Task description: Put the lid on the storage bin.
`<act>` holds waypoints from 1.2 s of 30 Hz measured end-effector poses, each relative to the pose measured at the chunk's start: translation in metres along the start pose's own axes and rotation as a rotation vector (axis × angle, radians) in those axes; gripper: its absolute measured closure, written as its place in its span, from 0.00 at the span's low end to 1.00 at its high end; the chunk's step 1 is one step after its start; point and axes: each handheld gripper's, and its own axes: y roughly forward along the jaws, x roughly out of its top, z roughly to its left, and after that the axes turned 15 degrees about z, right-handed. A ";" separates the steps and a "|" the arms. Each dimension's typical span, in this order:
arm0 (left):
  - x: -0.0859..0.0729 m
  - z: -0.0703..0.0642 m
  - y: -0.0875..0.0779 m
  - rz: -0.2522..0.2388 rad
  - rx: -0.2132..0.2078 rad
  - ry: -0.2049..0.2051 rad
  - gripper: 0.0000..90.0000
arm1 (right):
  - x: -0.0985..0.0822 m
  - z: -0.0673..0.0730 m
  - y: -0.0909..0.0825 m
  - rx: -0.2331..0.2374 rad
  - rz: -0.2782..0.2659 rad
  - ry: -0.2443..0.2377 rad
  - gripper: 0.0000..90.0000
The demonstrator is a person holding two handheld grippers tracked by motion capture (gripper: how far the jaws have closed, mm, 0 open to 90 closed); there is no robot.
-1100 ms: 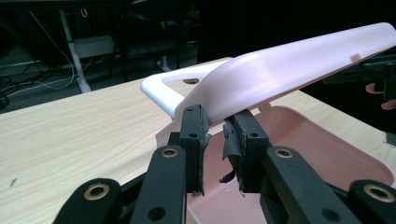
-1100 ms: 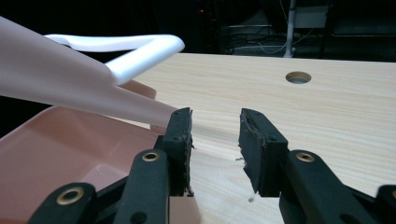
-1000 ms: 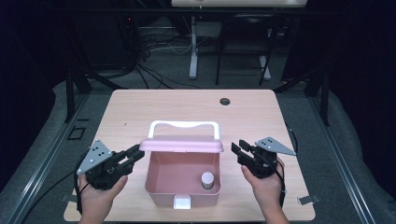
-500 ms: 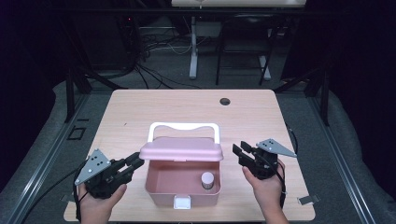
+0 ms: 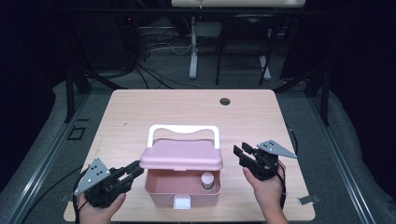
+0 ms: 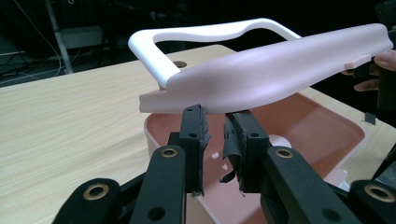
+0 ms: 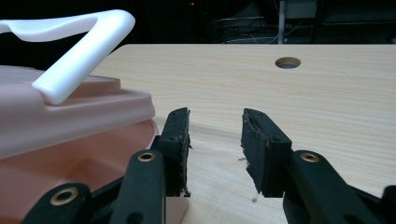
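Wooden table (image 5: 140,112) is carrying my pink box (image 5: 161,189), lid (image 5: 182,157) half-raised, small jar (image 5: 207,179) sitting inside; left gripper (image 5: 133,171) and right gripper (image 5: 239,154) are both hanging open, empty.

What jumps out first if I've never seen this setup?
A pink box sits near the table's front edge, its lid half open, white handle on top and a small jar inside. Two black hand-held grippers flank it: the left gripper under the lid's edge, the right gripper open beside the box.

No readable txt or labels anywhere.
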 end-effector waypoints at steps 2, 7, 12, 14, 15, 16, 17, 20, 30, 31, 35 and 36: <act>-0.002 0.000 0.000 0.002 0.000 0.002 0.85 | 0.000 -0.001 0.000 -0.002 0.001 -0.001 0.69; -0.007 -0.002 0.000 0.012 -0.005 0.003 0.85 | -0.002 -0.001 0.002 0.002 0.008 0.003 0.68; -0.014 -0.003 0.000 0.009 -0.011 0.002 0.85 | -0.002 0.000 0.002 0.005 0.008 0.000 0.68; -0.016 -0.003 0.001 0.012 -0.016 0.001 0.85 | -0.002 0.000 0.002 0.004 0.006 0.000 0.68; -0.017 -0.003 0.001 0.014 -0.014 -0.002 0.85 | -0.002 0.000 0.002 0.006 0.007 0.000 0.68; -0.019 -0.003 0.001 0.020 -0.017 0.000 0.85 | -0.002 0.000 0.002 0.006 0.007 0.001 0.68; -0.020 -0.004 0.002 0.019 -0.020 -0.002 0.85 | -0.002 0.000 0.002 0.006 0.006 0.001 0.68; -0.023 -0.004 0.003 0.013 -0.021 -0.003 0.85 | -0.002 0.000 0.003 0.009 0.005 0.000 0.68; -0.031 -0.005 0.004 0.031 -0.027 -0.013 0.85 | -0.003 0.000 0.002 0.007 0.000 0.003 0.68; -0.032 -0.005 0.004 0.034 -0.027 -0.012 0.85 | -0.003 0.000 0.002 0.008 0.000 0.004 0.68; -0.035 -0.005 0.005 0.041 -0.029 -0.016 0.85 | -0.003 -0.001 0.003 0.006 0.006 0.002 0.68; -0.036 -0.005 0.006 0.041 -0.031 -0.019 0.85 | -0.003 -0.001 0.003 0.006 0.005 0.000 0.68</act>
